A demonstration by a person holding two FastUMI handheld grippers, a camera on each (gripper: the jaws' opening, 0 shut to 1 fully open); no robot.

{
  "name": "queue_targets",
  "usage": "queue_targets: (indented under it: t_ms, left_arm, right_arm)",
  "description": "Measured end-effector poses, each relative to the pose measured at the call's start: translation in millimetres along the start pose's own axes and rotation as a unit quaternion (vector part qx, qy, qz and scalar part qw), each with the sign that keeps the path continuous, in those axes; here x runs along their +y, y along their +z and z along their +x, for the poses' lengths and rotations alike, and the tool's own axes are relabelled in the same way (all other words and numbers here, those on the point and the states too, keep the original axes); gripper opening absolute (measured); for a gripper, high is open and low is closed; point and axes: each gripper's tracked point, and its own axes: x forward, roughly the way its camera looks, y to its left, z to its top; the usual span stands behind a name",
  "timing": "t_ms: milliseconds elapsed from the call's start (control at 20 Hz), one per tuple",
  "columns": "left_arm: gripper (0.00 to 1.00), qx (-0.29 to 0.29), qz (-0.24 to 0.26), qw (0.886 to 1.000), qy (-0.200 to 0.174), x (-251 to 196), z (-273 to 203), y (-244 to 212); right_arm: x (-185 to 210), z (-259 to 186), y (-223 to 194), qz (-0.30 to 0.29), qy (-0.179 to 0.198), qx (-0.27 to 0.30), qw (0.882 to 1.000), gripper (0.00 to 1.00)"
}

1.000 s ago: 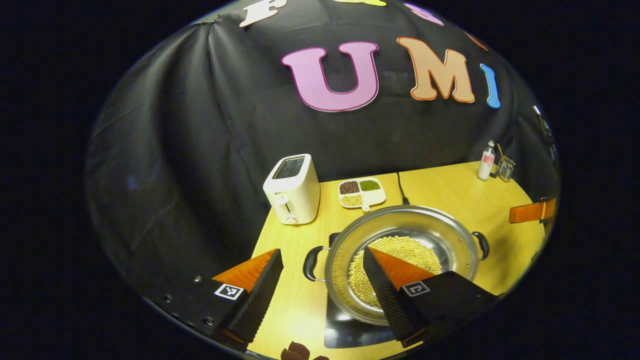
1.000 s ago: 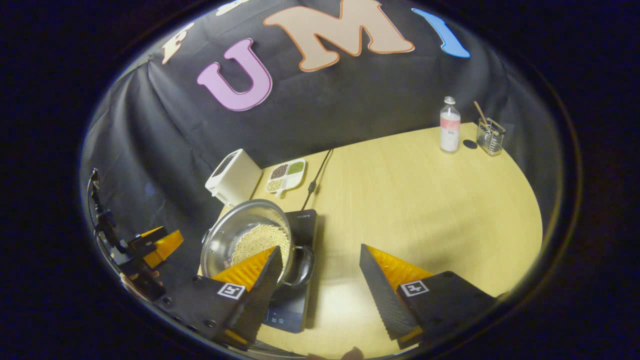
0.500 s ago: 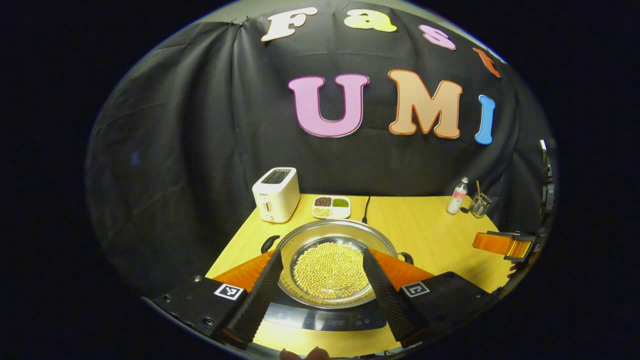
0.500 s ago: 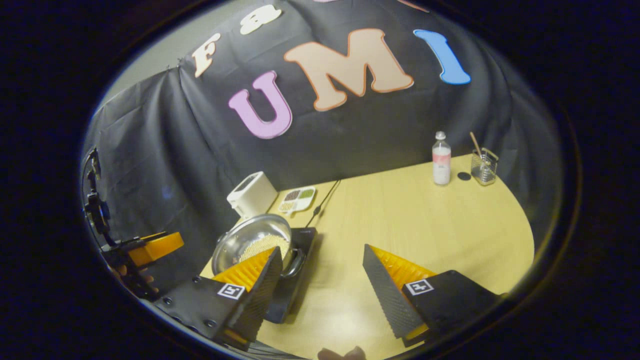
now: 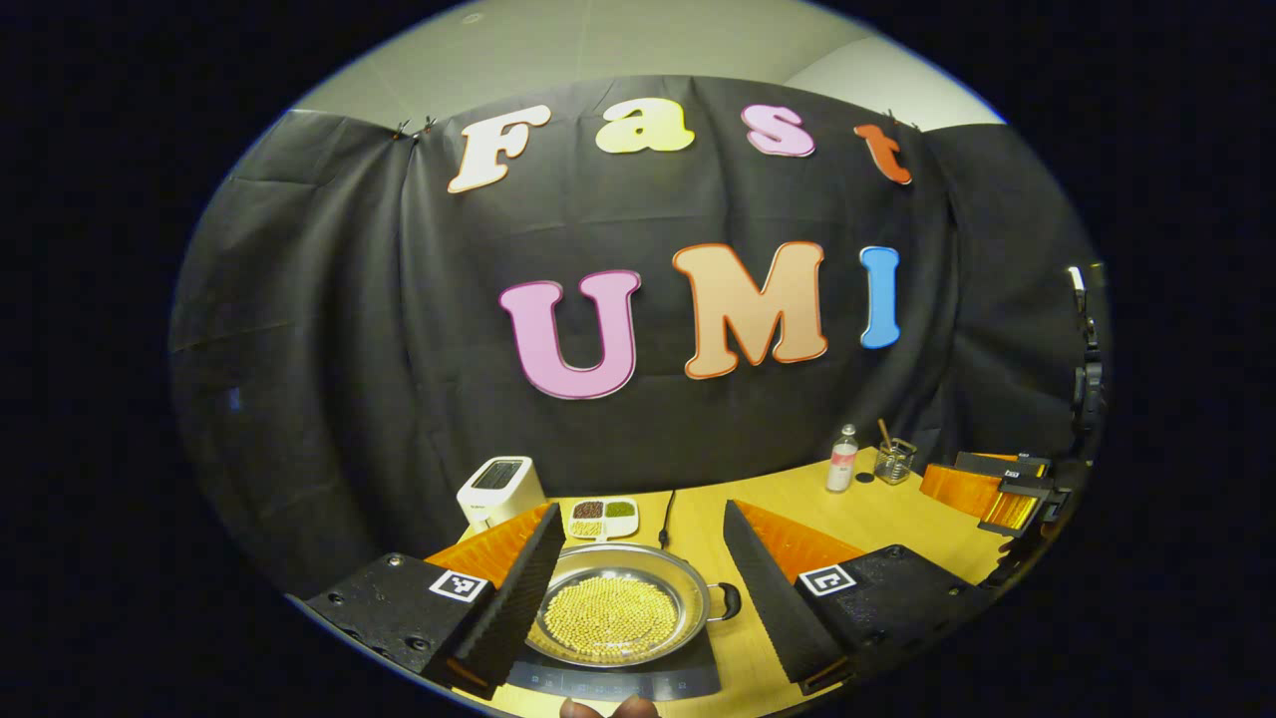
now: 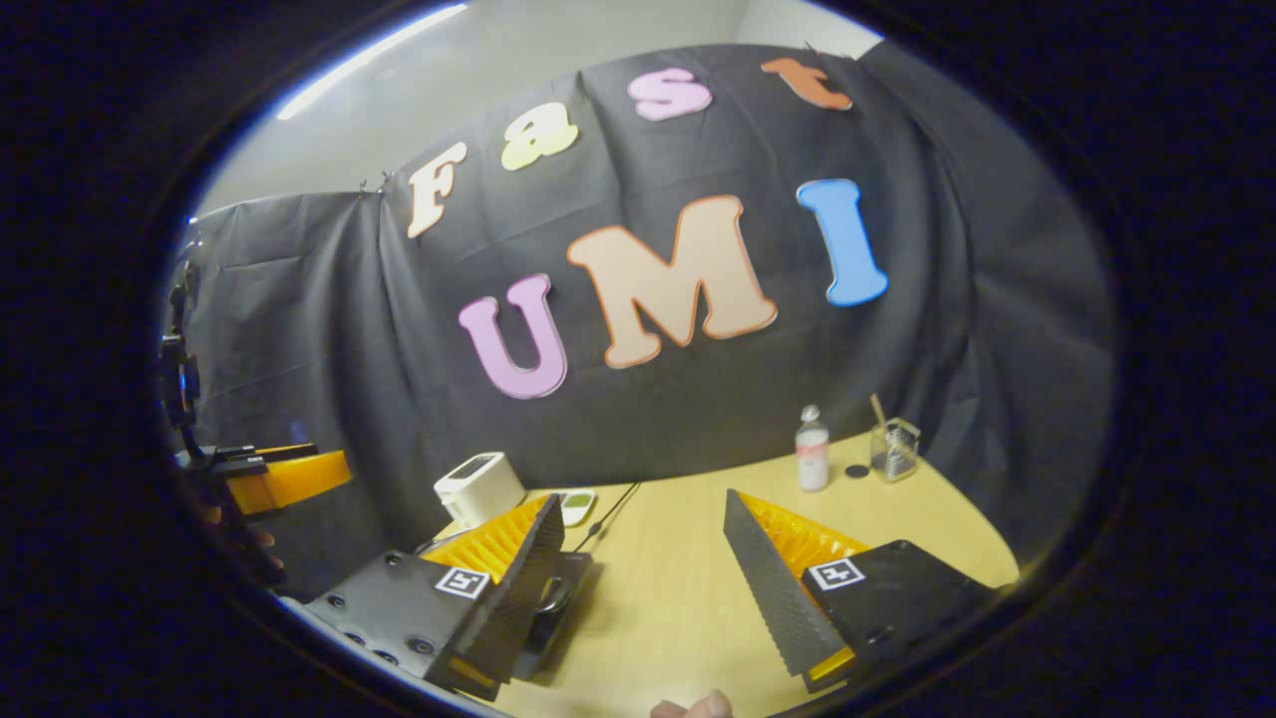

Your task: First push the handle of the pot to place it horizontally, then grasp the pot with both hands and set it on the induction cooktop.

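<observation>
The pot point(image 5: 618, 616) of yellow beans sits on the induction cooktop point(image 5: 613, 682) on the tabletop point(image 6: 688, 568). The left claw point(image 5: 638, 558) and right claw point(image 6: 643, 543) both gape apart, holding nothing.

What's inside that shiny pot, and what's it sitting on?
The pot holds a layer of small yellowish beans. It sits on a dark induction cooktop; most of the cooktop's surface is hidden beneath the pot.

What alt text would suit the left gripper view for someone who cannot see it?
A steel pot of yellow beans sits on a black induction cooktop, framed by the open left gripper. Behind it on the wooden table stand a white toaster and a bottle.
</observation>
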Motion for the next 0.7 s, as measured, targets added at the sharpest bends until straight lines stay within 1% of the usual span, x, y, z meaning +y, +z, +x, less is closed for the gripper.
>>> queue_targets:
  t_ms: [100,150,200,250,300,350,400,450,500,550,600,700]
  left_arm:
    - [0.98,-0.017,-0.018,1.000,-0.008,-4.1,-15.6,8.4]
    - [0.98,-0.029,-0.024,0.999,-0.008,-2.7,-21.9,13.7]
    - [0.97,-0.031,-0.021,0.999,-0.005,2.0,-29.4,13.5]
    - [0.97,-0.030,-0.012,0.999,-0.002,5.6,-38.3,8.0]
    - [1.00,-0.035,-0.006,0.999,-0.002,8.0,-45.6,8.0]
    - [1.00,-0.038,-0.006,0.999,-0.009,4.2,-51.2,8.7]
    - [0.98,-0.044,-0.009,0.999,-0.016,0.7,-57.6,8.7]
    - [1.00,-0.051,-0.014,0.998,-0.018,1.1,-63.6,11.3]
    - [0.98,-0.053,-0.020,0.998,-0.016,2.8,-69.6,12.6]
    - [1.00,-0.057,-0.024,0.998,-0.012,6.0,-76.2,12.8]
    - [0.97,-0.067,-0.029,0.997,-0.009,8.1,-83.6,18.8]
    - [0.97,-0.091,-0.025,0.995,-0.004,12.6,-96.3,33.9]
  right_arm:
    - [4.9,-28.3,11.5,-0.007,-0.003,-0.009,1.000,0.99]
    - [3.3,-37.0,19.8,-0.018,-0.011,-0.024,0.999,0.92]
    - [2.0,-44.6,25.0,-0.028,-0.020,-0.034,0.999,0.99]
    - [5.8,-52.8,27.5,-0.035,-0.021,-0.037,0.998,0.91]
    - [10.0,-61.1,27.4,-0.044,-0.026,-0.034,0.998,0.92]
    - [10.9,-69.5,29.2,-0.053,-0.033,-0.035,0.997,0.92]
    - [11.9,-76.2,36.1,-0.065,-0.039,-0.042,0.996,0.92]
    - [13.4,-83.4,43.2,-0.076,-0.045,-0.050,0.995,0.92]
    - [15.8,-91.7,48.7,-0.086,-0.050,-0.056,0.993,0.92]
    - [18.7,-98.9,53.6,-0.096,-0.051,-0.061,0.992,0.92]
    - [21.9,-105.5,60.1,-0.105,-0.052,-0.068,0.991,0.92]
    - [28.5,-114.6,74.0,-0.113,-0.047,-0.086,0.989,0.92]
